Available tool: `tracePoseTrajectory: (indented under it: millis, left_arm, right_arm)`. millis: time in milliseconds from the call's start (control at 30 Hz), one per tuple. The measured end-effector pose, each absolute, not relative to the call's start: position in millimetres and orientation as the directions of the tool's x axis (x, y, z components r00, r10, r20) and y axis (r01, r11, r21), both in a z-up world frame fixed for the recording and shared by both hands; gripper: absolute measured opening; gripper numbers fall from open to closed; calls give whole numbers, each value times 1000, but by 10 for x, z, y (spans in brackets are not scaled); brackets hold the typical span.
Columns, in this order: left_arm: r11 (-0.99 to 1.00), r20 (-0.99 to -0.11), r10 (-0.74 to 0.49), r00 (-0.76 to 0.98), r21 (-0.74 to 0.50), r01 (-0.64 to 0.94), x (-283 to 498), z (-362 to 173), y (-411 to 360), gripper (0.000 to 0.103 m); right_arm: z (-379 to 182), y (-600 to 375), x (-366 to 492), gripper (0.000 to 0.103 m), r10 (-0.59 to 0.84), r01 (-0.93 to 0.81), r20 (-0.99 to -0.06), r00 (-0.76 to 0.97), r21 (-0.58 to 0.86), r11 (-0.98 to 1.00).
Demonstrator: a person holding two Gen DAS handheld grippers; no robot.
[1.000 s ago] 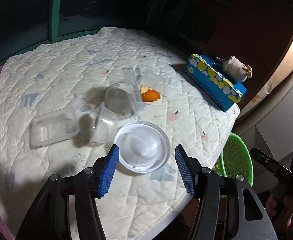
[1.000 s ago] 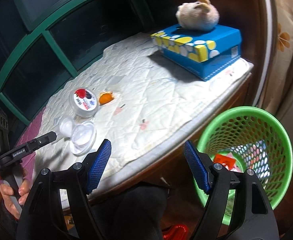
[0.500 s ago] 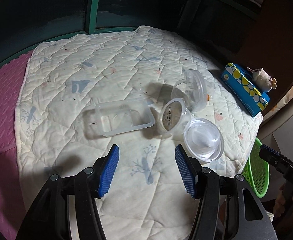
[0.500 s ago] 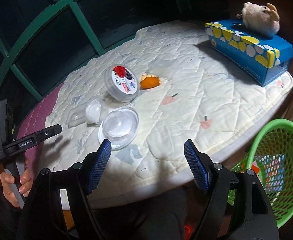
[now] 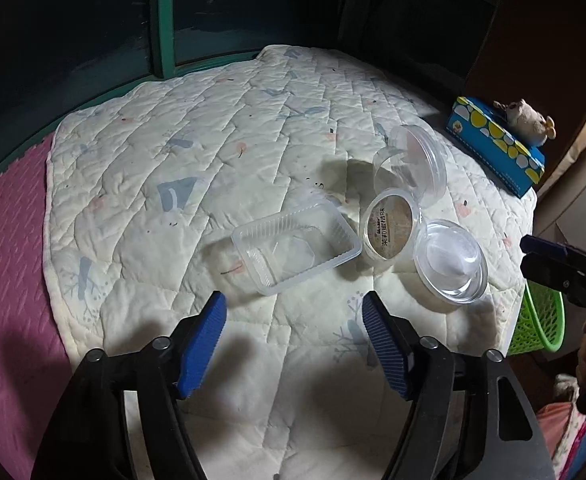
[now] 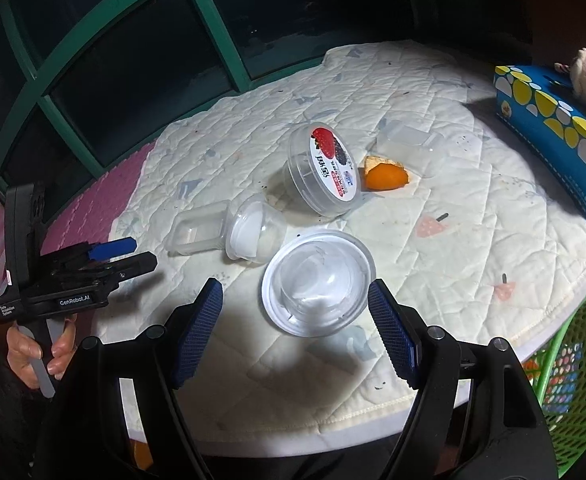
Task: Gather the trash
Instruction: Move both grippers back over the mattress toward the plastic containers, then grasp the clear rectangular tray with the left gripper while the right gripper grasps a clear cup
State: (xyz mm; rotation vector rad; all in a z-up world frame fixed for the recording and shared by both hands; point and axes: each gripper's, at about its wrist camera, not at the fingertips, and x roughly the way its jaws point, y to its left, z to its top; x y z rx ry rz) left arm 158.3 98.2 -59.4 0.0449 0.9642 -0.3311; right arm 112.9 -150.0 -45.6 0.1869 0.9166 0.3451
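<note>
- A cream quilted pad [image 5: 221,152], printed with small pale blue and pink motifs, is spread over a rounded ledge and fills the middle of both views.
- A pink textured mat [image 5: 5,264] is seen under the pad along the left edge of the left wrist frame.
- Dark window panes in a green frame [image 6: 213,28] are seen across the upper part of both frames; the room is dim, and the pad is lit from near the cameras.
- A blue tissue box with yellow and white spots [image 6: 557,128] is set at the right edge of the pad, with a small plush toy [image 5: 527,116] lying on top of it.
- A green mesh basket [image 6: 573,384] is placed below the pad's rim, at the lower right of the right wrist frame; colourful wrappers are visible inside it.
- The trash is gathered mid-pad: a clear rectangular tray [image 5: 297,244], a tipped cup with a brown label [image 5: 391,226], a clear round bowl [image 6: 319,282], a tipped tub with a berry label [image 6: 325,172], and an orange peel [image 6: 385,176] just beside that tub.
- The left gripper [image 5: 293,324] is held above the pad at the lower centre, just short of the tray; its jaws have just been opening, they stand apart, and nothing is between them.
- The right gripper [image 6: 295,328] is held with jaws apart; the bowl is seen just beyond the blue pads, and nothing is clamped.
</note>
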Motion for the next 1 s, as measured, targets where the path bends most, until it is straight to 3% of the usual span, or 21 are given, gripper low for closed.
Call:
tracePoseTrajectory:
  millis: [100, 433, 1000]
  left_arm:
    - [926, -814, -250, 524, -42, 376, 1695, -600, 930, 80]
    - [818, -847, -298, 440, 10, 575, 2060, -730, 775, 83]
    - [785, -857, -341, 386, -34, 618, 2283, -925, 720, 79]
  right_arm:
    - [-470, -1478, 1157, 75, 366, -210, -751, 550, 299, 931]
    - [-521, -1419, 1296, 75, 371, -222, -770, 519, 298, 928]
    - [-564, -1165, 1559, 75, 386, -283, -784, 487, 276, 919]
